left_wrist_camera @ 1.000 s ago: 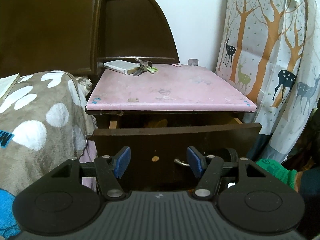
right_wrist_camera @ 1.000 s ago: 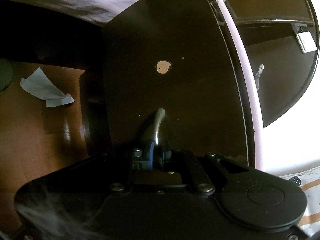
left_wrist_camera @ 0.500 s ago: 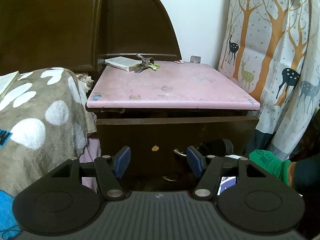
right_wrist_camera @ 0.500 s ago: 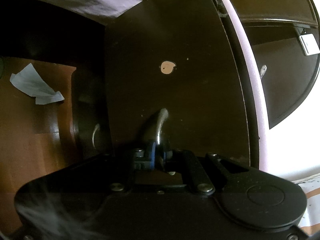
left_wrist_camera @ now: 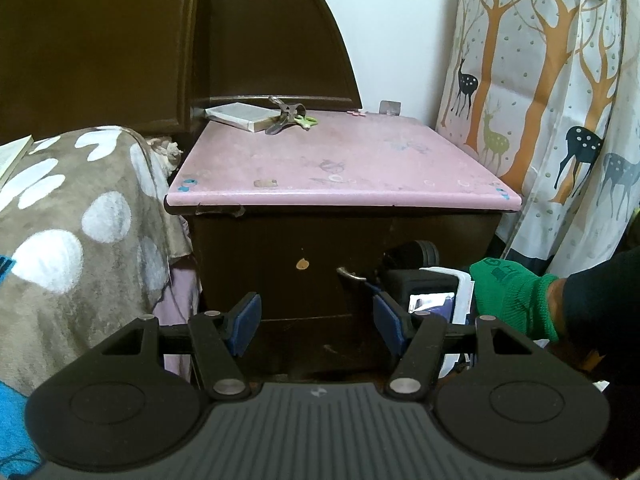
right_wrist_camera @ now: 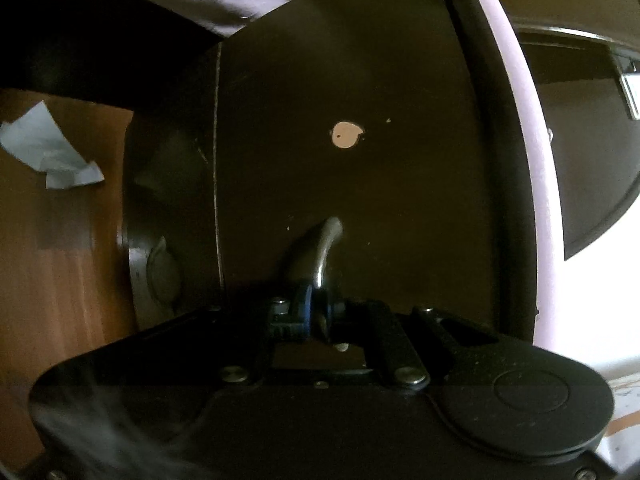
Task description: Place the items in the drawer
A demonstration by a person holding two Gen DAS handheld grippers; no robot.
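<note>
The drawer sits flush in the front of the nightstand, directly under the pink top's front edge, looking shut. Its curved metal handle runs crosswise along the drawer face. The right gripper is clamped on that handle, straight ahead of its camera. The left gripper hangs wide apart and empty, well back from the drawer front. A book and what may be scissors lie at the top's far left corner.
</note>
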